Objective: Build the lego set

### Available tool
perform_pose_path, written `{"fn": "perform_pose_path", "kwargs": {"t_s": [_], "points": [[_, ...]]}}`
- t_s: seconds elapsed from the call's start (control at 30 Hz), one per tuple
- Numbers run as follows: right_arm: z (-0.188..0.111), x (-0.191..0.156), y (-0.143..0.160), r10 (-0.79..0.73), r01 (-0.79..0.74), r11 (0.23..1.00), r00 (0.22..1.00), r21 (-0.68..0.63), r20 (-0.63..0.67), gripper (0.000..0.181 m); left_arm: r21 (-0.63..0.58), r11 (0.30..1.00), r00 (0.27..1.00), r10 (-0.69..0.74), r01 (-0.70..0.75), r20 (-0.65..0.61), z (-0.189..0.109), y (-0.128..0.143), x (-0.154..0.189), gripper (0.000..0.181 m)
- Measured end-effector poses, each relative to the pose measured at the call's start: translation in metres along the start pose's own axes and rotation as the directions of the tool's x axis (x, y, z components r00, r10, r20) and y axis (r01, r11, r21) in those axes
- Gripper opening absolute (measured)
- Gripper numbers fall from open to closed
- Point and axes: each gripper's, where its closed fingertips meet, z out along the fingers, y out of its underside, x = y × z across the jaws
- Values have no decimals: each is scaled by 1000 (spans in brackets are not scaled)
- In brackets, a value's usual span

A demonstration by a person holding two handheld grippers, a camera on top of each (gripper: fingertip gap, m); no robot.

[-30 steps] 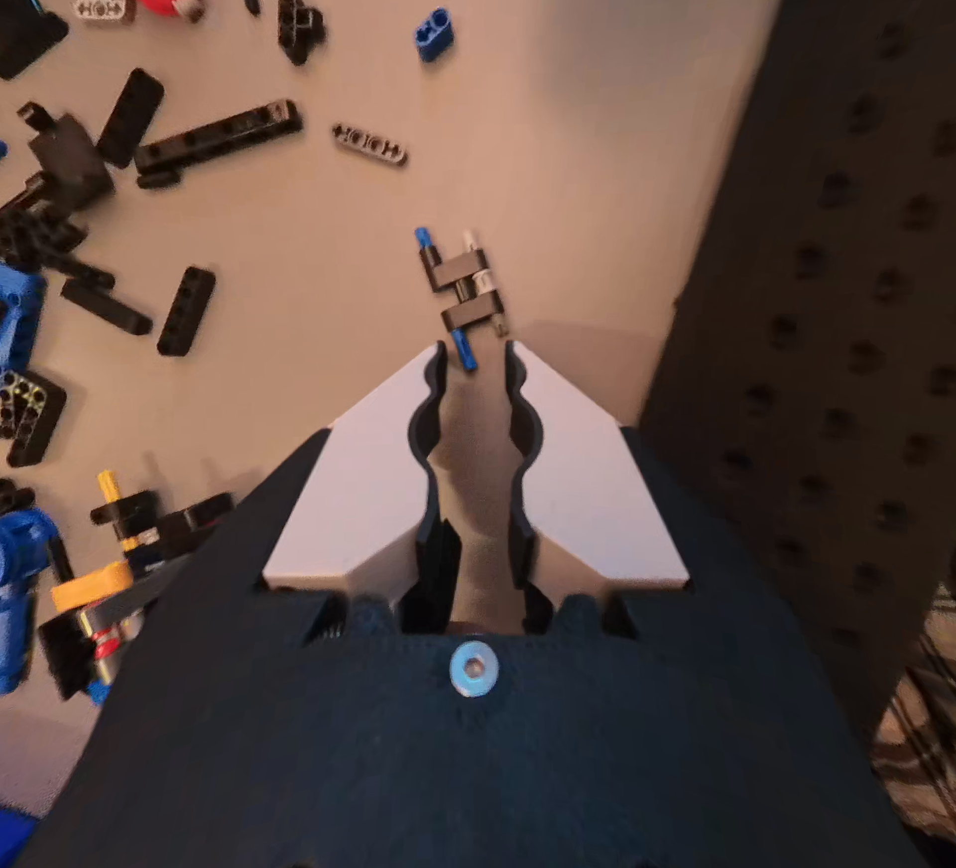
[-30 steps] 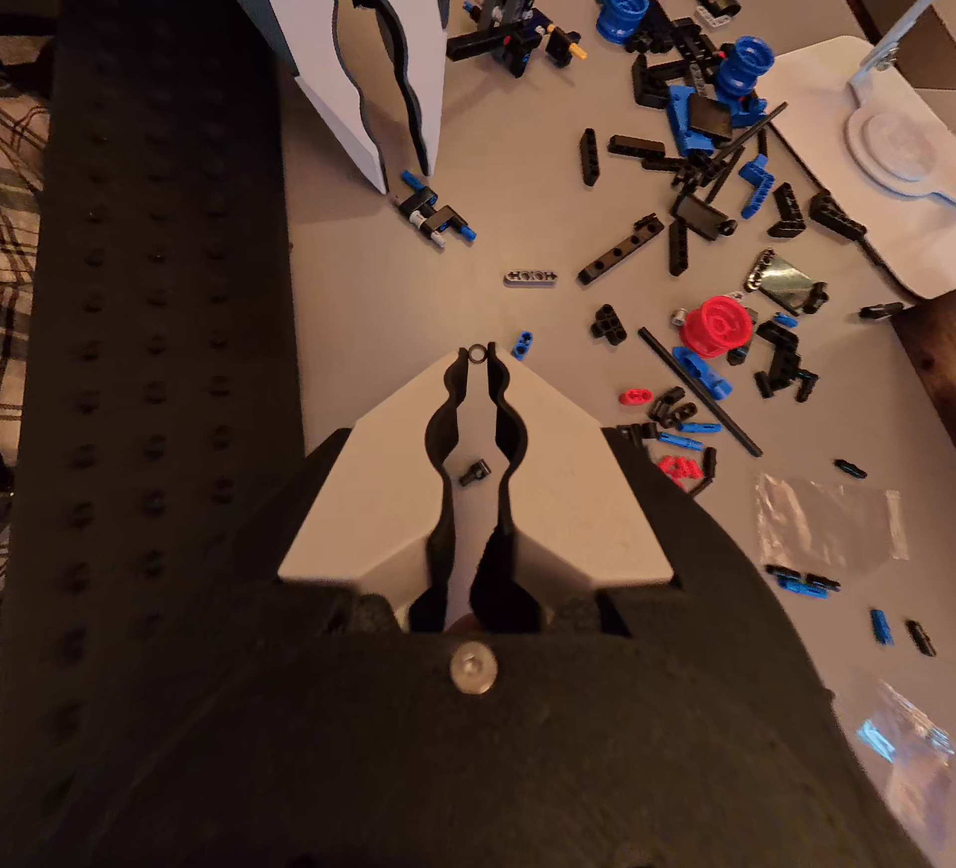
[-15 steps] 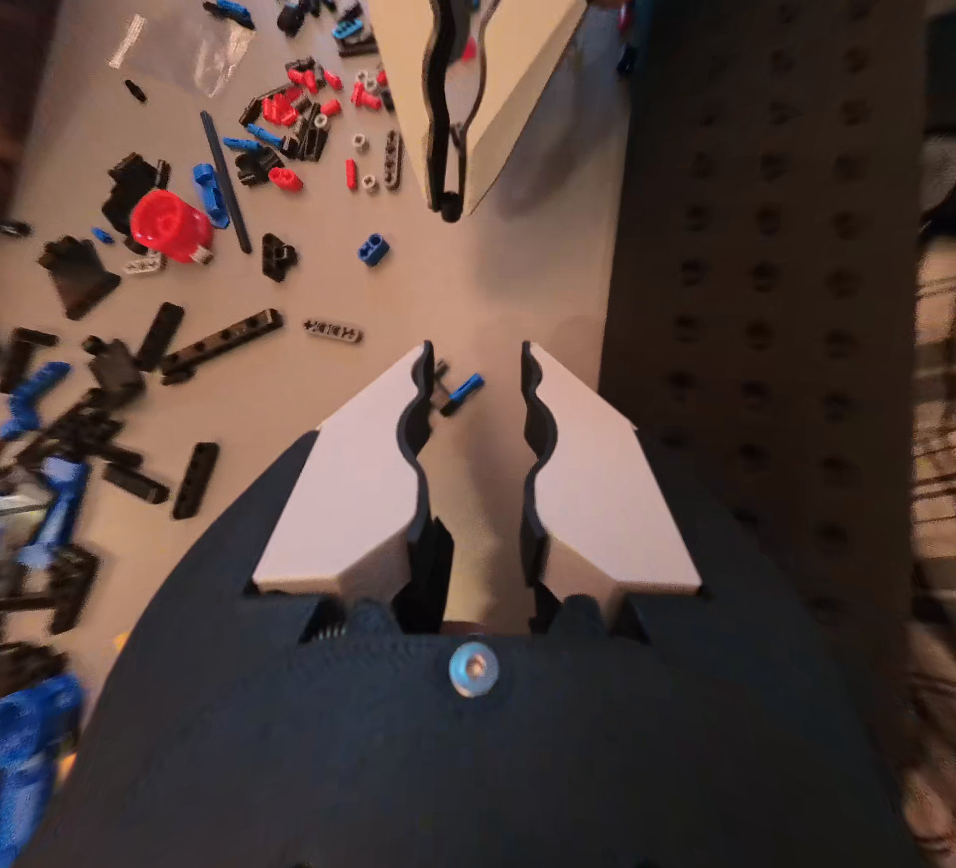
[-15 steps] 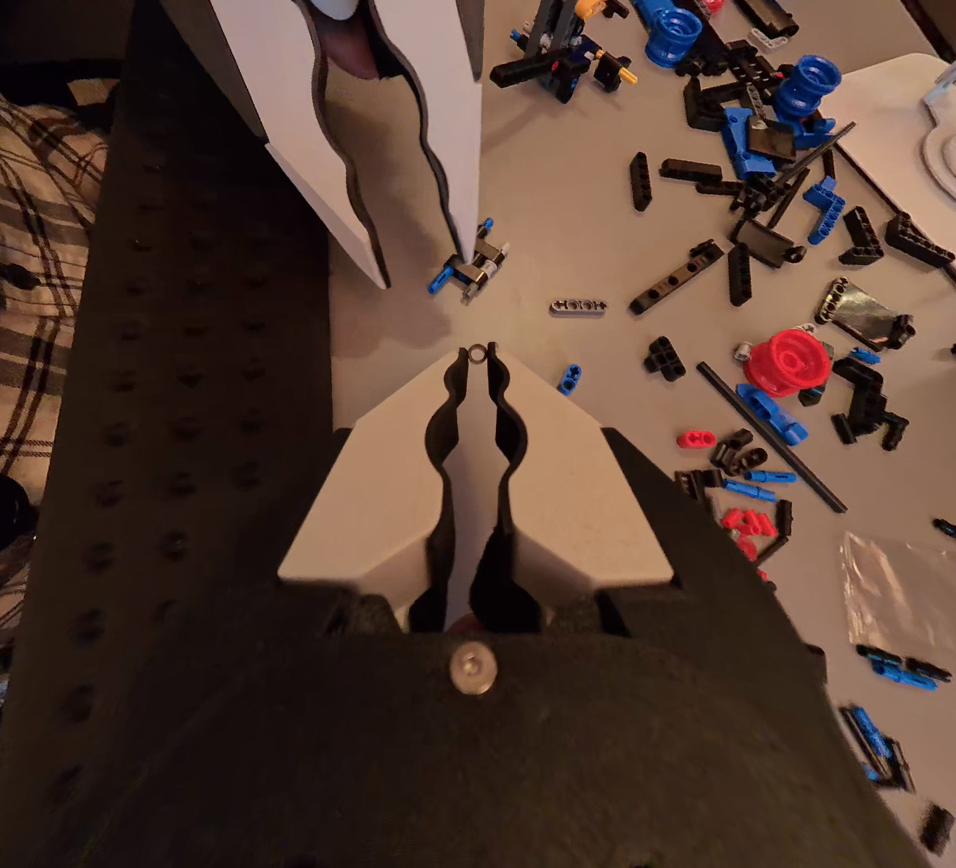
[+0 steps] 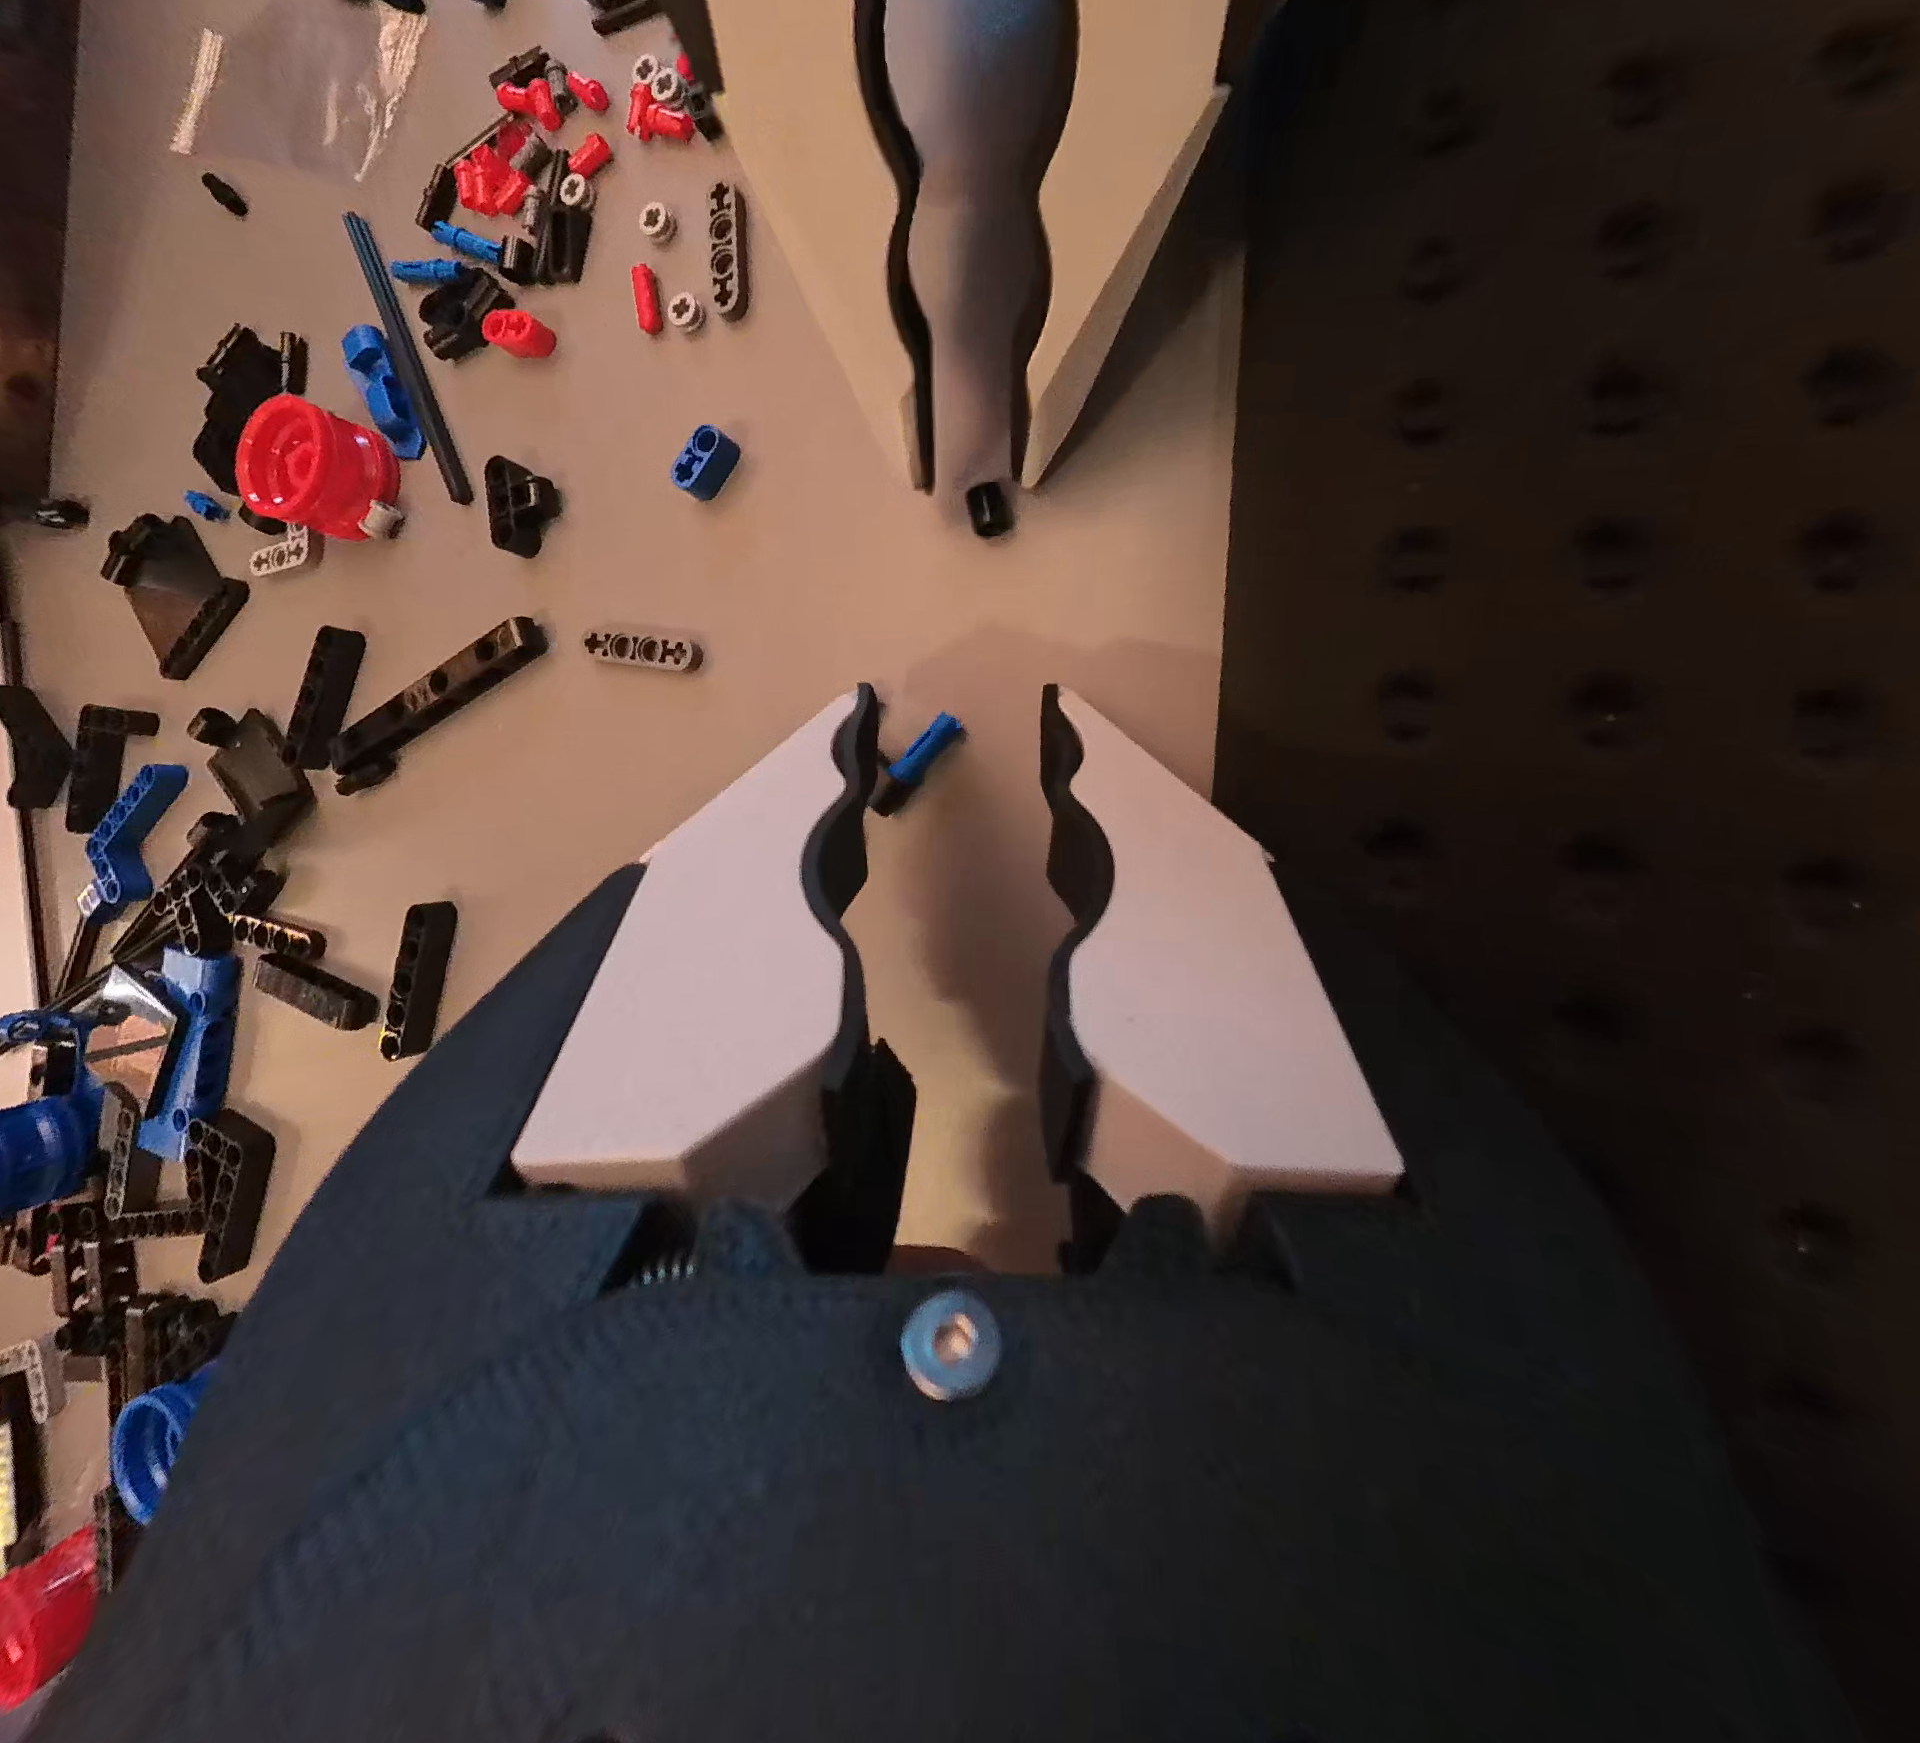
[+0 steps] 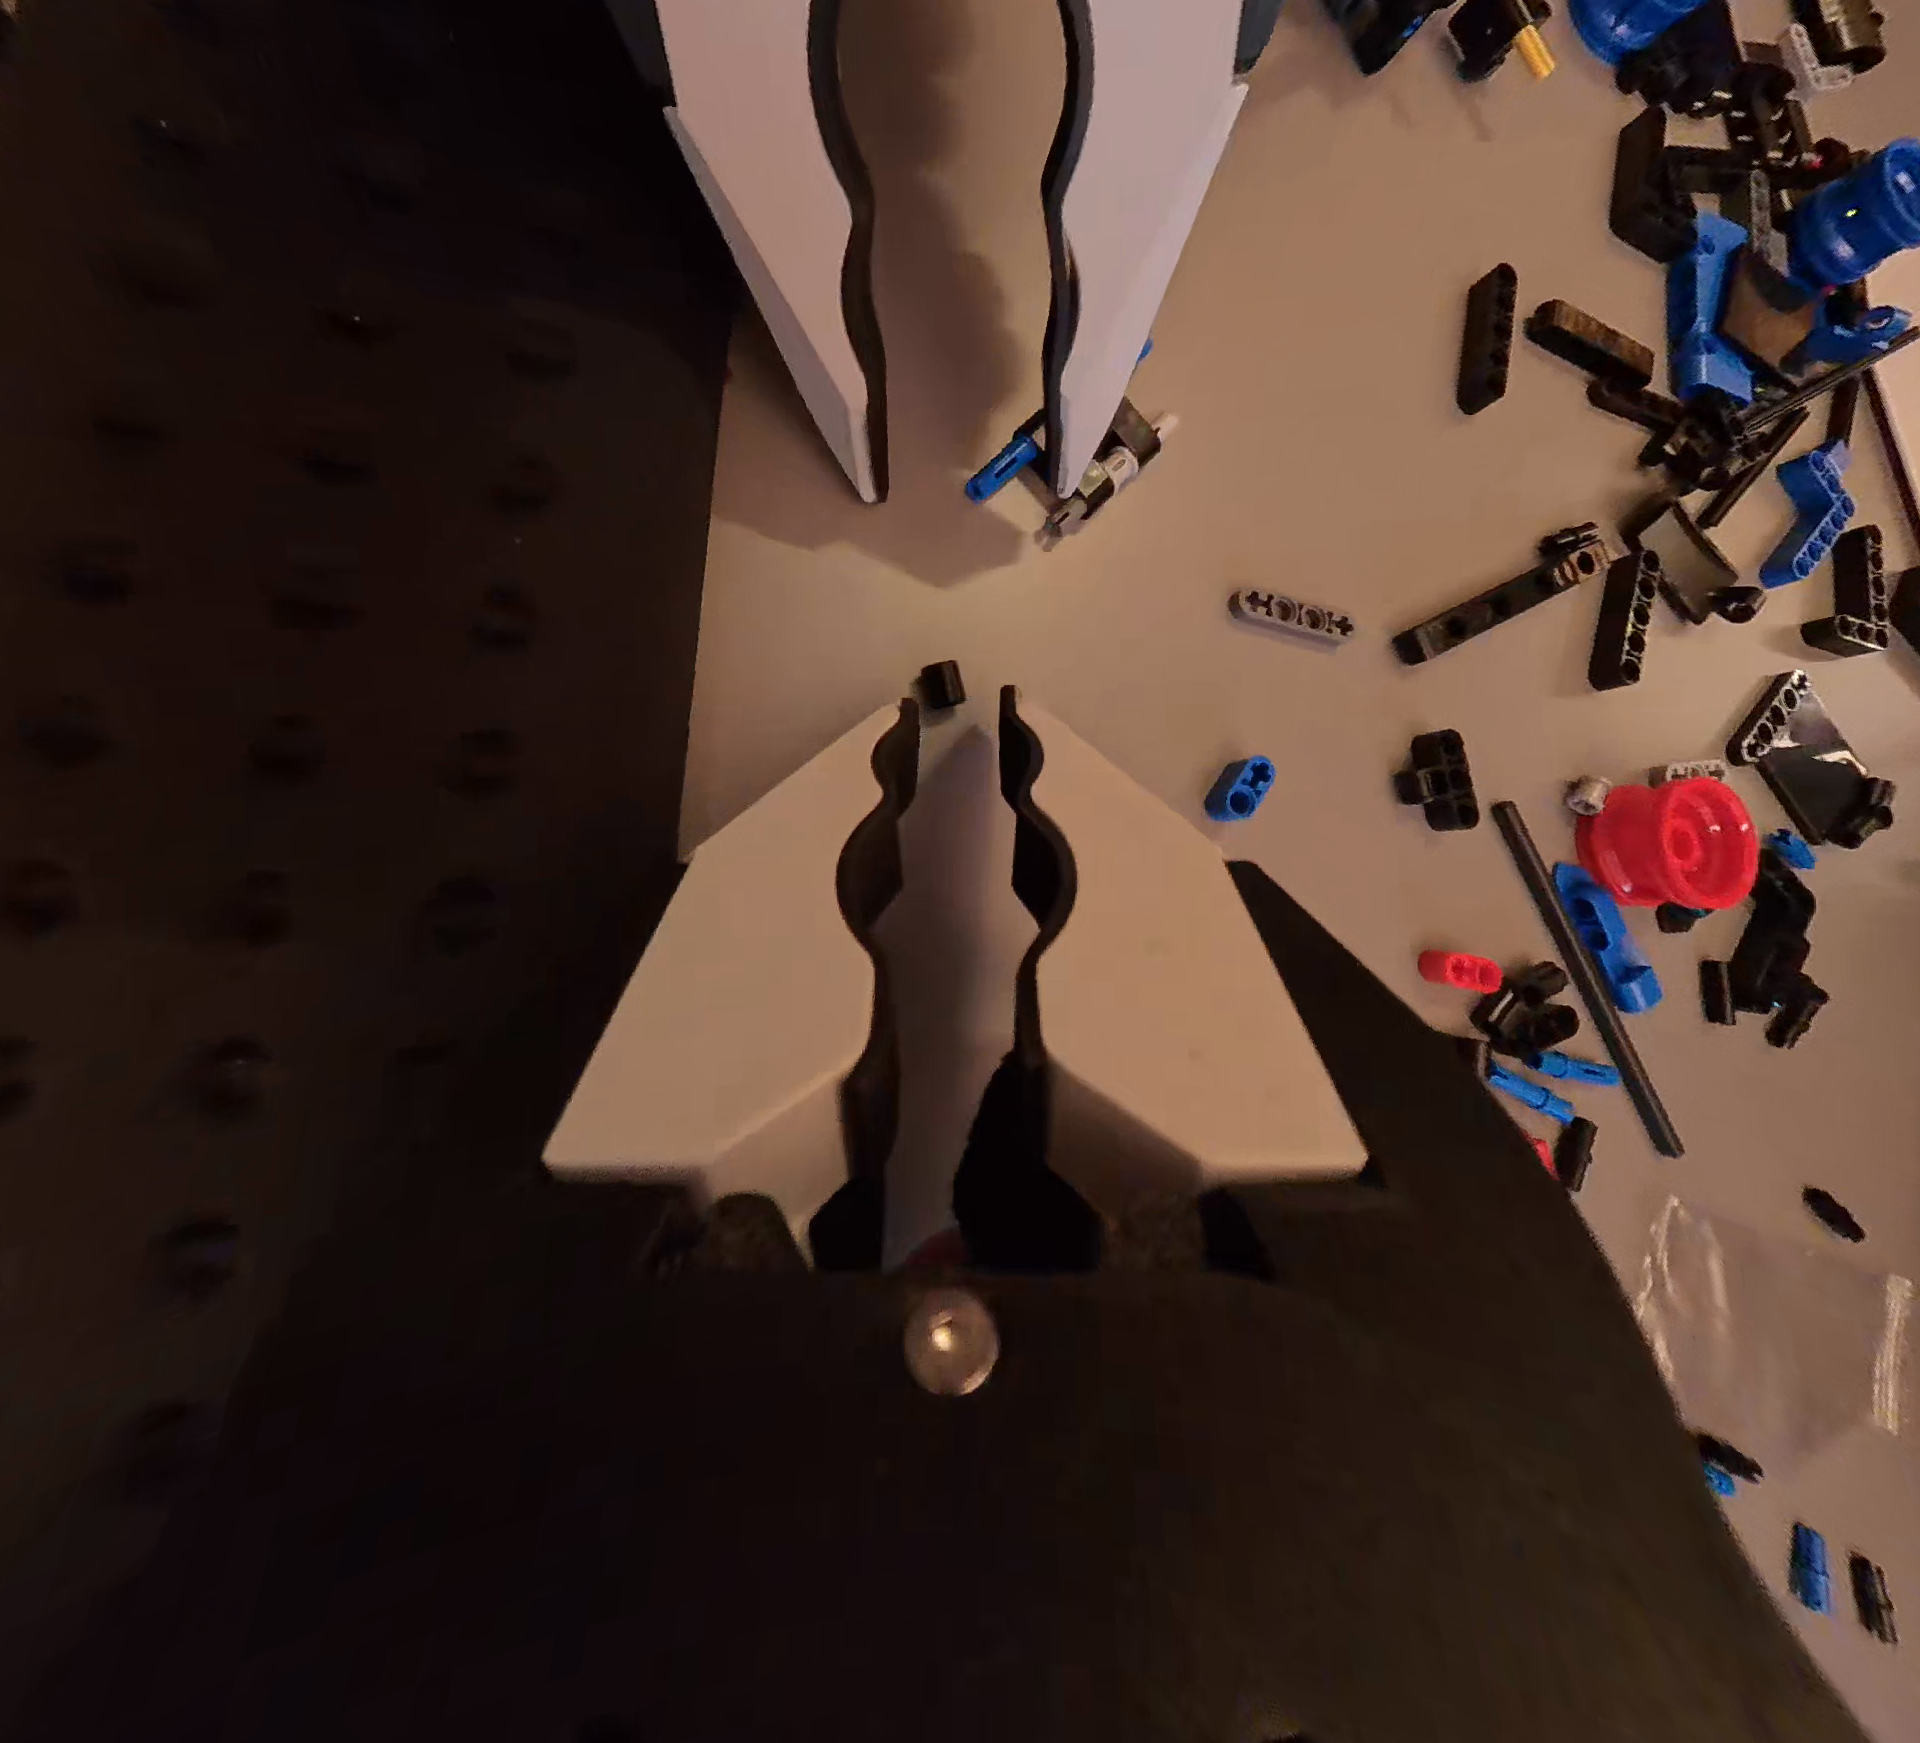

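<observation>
Left gripper (image 5: 954, 706): released, jaws spread wide, tips low over the table (image 5: 831, 571); seen from the far side in the right wrist view (image 6: 966, 488).
Small assembly (image 6: 1086, 472): black links on blue and pale pins, lying on the table; one finger (image 6: 1081, 405) of the left gripper covers its middle, blue pin end (image 5: 925, 743) poking into the gap.
Right gripper (image 6: 958, 706): parted narrowly, grasping nothing; faces the left gripper, also visible opposite (image 5: 971, 472).
Black bushing (image 6: 940, 683): loose on the table, just beyond the right gripper's tips (image 5: 987, 509).
Grey flat link (image 6: 1291, 618): alone, near both grippers.
Loose pieces: red wheel (image 6: 1673, 841), blue connector (image 6: 1240, 784), black beam (image 6: 1496, 597), scattered beside.
Black pegboard (image 6: 312, 550): borders the table.
</observation>
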Motion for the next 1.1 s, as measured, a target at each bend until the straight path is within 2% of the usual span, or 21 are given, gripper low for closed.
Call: {"fn": "perform_pose_path", "kwargs": {"t_s": [0.23,0.33,0.53,0.73,0.87,0.97,1.07,1.1], "points": [[2,-3,-5,19,-19,1000,999,4,38,9,-16,1000,1000,16,-16,26,-9,12,-11,32],[6,-5,-6,20,-20,1000,998,-9,52,0,-25,1000,999,19,-18,41,-16,17,-22,31],[10,-1,-9,52,-52,999,997,-13,56,0,-58,988,990,142,-142,-1,-17,27,-31,35],[1,-12,-13,5,-7,1000,991,16,134,16,-76,969,971,233,-236,-44,-12,29,-32,37],[9,-16,-14,-12,13,1000,982,-4,186,10,-71,967,968,238,-244,-81,-9,30,-35,36],[11,-17,-17,-3,2,1000,979,3,205,5,-65,969,967,232,-239,-102,-7,29,-34,32],[13,-17,-18,22,-25,1000,979,9,202,4,-51,974,967,212,-221,-140,-5,30,-26,11],[13,-15,-18,38,-39,999,980,5,194,4,-42,976,969,207,-214,-132,-5,29,-25,9]]}}
